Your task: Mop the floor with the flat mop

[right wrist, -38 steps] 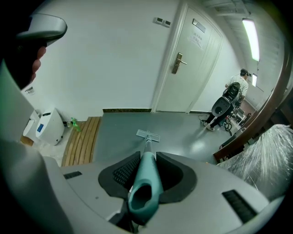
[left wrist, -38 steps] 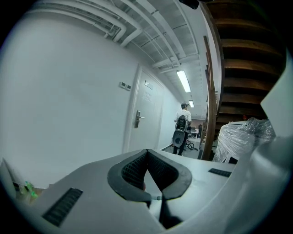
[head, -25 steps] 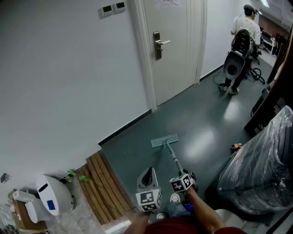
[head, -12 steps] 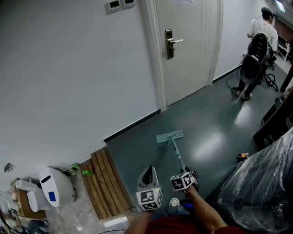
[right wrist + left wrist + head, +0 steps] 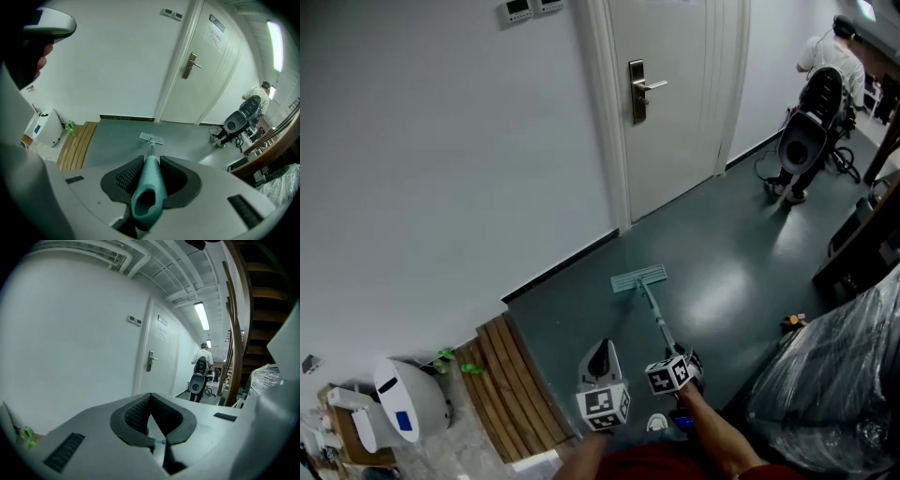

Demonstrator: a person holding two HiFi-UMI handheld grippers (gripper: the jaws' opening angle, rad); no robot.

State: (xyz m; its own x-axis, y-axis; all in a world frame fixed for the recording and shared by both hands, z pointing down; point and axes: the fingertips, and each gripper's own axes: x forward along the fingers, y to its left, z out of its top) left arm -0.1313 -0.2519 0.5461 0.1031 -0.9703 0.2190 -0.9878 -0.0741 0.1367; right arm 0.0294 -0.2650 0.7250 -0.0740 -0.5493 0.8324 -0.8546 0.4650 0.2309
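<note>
Clamping the flat mop (image 5: pixel 638 278) by its handle in the right tool (image 5: pixel 151 176) to press its head flat on the floor (image 5: pixel 722 234), mid-frame (left tool (image 5: pixel 151 414) closed, empty)

There are two tongs, the left tongs (image 5: pixel 602 354) and the right tongs (image 5: pixel 678 359). Ahead of them are one flat mop (image 5: pixel 638 278), one door (image 5: pixel 675 131) with one handle (image 5: pixel 639 89), two wall panels (image 5: pixel 518 10) and one person (image 5: pixel 825 56). Left of them is one white device (image 5: pixel 403 403), and right of them one plastic-wrapped bundle (image 5: pixel 834 375).
</note>
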